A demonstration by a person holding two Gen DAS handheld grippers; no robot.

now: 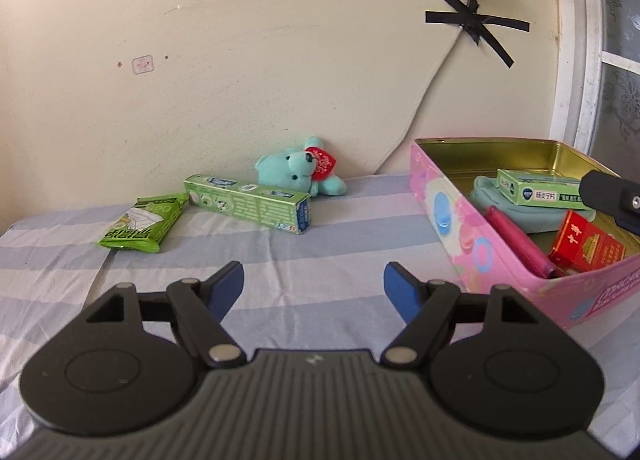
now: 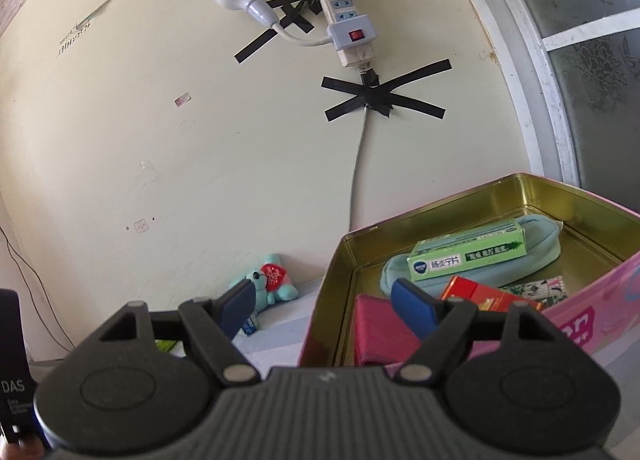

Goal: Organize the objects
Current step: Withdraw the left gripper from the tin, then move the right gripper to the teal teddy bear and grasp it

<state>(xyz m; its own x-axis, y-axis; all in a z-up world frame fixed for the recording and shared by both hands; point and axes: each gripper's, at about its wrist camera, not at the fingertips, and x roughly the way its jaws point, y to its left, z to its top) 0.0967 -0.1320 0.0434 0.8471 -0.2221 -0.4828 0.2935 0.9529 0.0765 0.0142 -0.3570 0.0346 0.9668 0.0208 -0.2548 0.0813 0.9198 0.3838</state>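
Left wrist view takes in a cream wall (image 1: 248, 71) at the far side, above a bed sheet (image 1: 304, 260) striped in pale blue and white. A window frame (image 1: 576, 71) with patterned glass stands at the far right. On the wall, a power strip (image 2: 346, 19) hangs with its cable (image 2: 358, 175) fixed by crossed black tape (image 2: 380, 97). The pink tin (image 1: 468, 236) sits on the sheet at the right, holding a teal pouch (image 1: 516, 207), a green box (image 1: 536, 187), a red pack (image 1: 586, 246) and a magenta item (image 1: 516, 242). On the sheet to the left lie a toothpaste box (image 1: 248, 201), a green wipes pack (image 1: 142, 227) and, against the wall, a teal plush bear (image 1: 298, 171). The left gripper (image 1: 314, 284) hangs released over the near sheet, grasping nothing; the right gripper (image 2: 324, 300) is likewise spread wide and empty at the tin's near left corner.
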